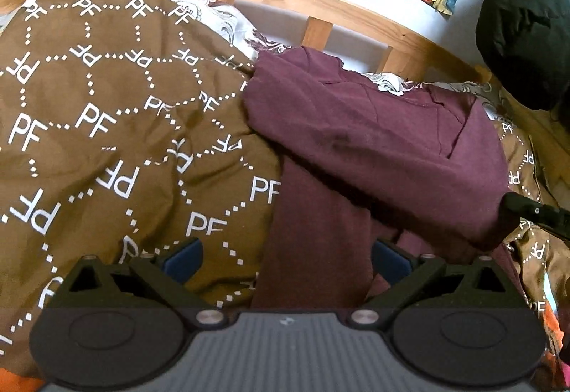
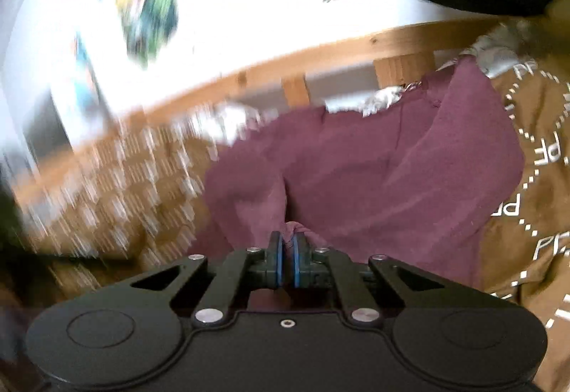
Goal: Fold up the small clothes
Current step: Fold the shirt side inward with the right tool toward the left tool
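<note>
Maroon garment (image 1: 374,128) on the bed, spread over the brown patterned cover (image 1: 89,107), its far edge up near the wooden bed rail (image 1: 320,3). We hold two grippers over it.

Right gripper (image 2: 289,251): pads pressed together, a small pinch of the maroon cloth bunched between the blue faces. From the left wrist view we see its dark tip entering at the right, with the cloth drawn up toward it there. So the right side of the garment is already in hand.

Left gripper (image 1: 286,258): jaws spread wide, nothing between them. The blue pads sit either side of a strip of maroon cloth that runs from the near edge of the view away toward the main body. That strip lies straight ahead of and below the gripper, long axis roughly along the pointing line; whether the pads touch it we cannot tell.

Relation that matters: the garment's bulk stretches crosswise between the two grippers, the pinched part to the right, the free near strip under the left. We judge the left gripper the nearer one to any unheld edge, and the fold likely needs it to close on that strip, or on the garment's left edge just beside the cover. Right wrist view is heavily blurred on its left side; little readable there.
</note>
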The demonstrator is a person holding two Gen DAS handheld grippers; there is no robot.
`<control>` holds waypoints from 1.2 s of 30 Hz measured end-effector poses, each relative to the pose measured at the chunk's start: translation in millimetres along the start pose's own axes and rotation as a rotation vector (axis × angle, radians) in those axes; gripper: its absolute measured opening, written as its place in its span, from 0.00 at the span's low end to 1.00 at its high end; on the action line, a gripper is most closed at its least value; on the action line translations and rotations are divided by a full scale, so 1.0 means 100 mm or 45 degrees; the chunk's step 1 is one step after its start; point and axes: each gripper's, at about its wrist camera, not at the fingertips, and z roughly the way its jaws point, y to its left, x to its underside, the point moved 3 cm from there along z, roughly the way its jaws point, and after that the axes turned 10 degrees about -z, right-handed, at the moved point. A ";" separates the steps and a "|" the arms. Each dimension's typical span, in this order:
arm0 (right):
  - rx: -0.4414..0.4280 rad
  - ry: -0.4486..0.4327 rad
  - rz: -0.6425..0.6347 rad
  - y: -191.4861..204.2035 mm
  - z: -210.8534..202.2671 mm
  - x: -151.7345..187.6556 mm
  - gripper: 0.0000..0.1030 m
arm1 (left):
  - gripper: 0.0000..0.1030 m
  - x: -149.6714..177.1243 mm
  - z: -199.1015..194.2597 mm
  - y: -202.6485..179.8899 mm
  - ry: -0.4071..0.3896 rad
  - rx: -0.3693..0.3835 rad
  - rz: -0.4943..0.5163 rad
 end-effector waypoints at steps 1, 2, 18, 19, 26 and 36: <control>0.013 0.002 0.028 -0.06 0.00 -0.02 0.05 | 0.99 0.00 0.00 0.00 0.004 -0.001 -0.003; 0.033 0.015 0.057 -0.12 0.01 0.00 0.05 | 0.99 0.00 0.01 0.00 0.006 -0.003 -0.001; 0.408 0.116 -0.024 -0.28 0.15 0.33 0.61 | 0.99 0.06 0.03 -0.07 0.007 -0.003 0.074; 0.436 0.114 -0.097 -0.24 0.15 0.34 0.68 | 0.99 0.07 0.02 -0.08 0.007 -0.003 0.081; 0.423 0.102 -0.519 0.06 0.23 0.42 0.80 | 0.99 0.11 -0.01 -0.06 0.011 0.011 0.092; 0.313 0.244 -0.775 0.19 0.58 0.37 0.07 | 0.99 0.07 -0.08 -0.02 -0.012 0.033 0.098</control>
